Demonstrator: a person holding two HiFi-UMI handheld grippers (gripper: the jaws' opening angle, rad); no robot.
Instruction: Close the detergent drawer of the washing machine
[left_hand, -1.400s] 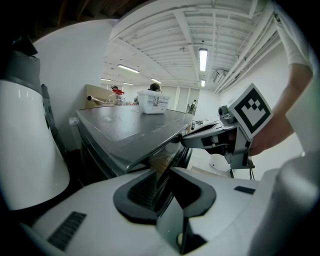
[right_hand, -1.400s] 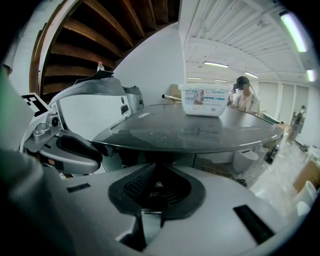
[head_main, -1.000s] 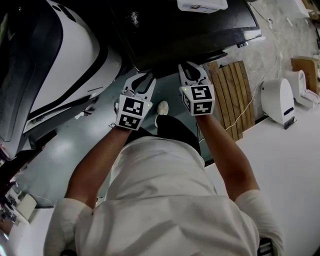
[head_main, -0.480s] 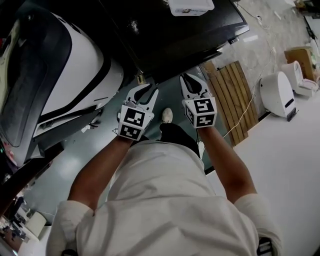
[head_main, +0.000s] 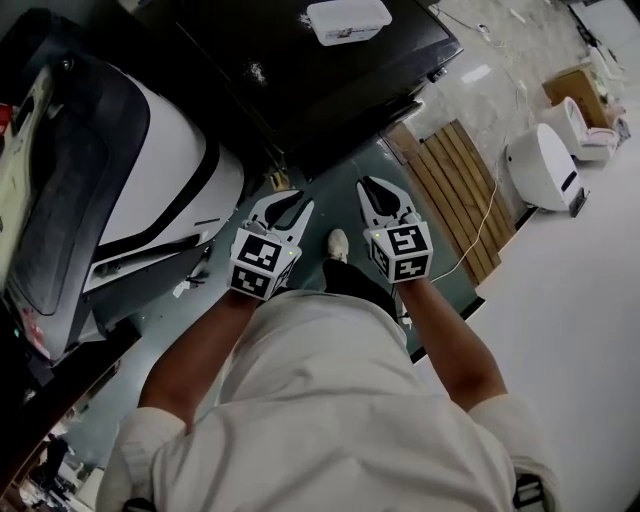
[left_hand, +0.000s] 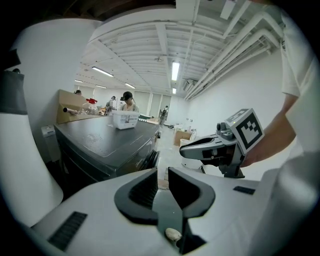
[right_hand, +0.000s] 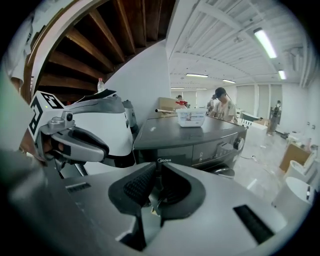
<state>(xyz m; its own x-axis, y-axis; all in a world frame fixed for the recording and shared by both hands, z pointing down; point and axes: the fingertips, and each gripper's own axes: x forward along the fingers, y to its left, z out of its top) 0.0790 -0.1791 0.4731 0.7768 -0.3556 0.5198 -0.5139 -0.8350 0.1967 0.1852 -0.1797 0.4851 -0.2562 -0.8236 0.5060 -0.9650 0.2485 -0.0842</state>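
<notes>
The washing machine (head_main: 330, 90) is a dark, flat-topped unit with a white box (head_main: 348, 20) near the back edge of its top. Its detergent drawer (right_hand: 170, 152) takes up the left part of the front panel. From the right gripper view, the drawer face looks level with the control section and the knob (right_hand: 239, 142) to its right.

A second ago both grippers were close under the machine's front edge. Now they are held well back from it over the green floor (head_main: 200, 300), and more of the machine's top is in sight.

The left gripper (head_main: 290, 203) has its jaws a narrow slit apart, with nothing between them. The right gripper (head_main: 375, 190) has its jaws together at the tips and is empty.

The head view shows only the machine's top, so the drawer is out of sight there. That view alone takes in the white machine (head_main: 170, 160) on the left and the wooden pallet (head_main: 455, 185) on the right. The left gripper view catches the washing machine's top and one front corner. Only the right gripper view faces the front panel squarely.
</notes>
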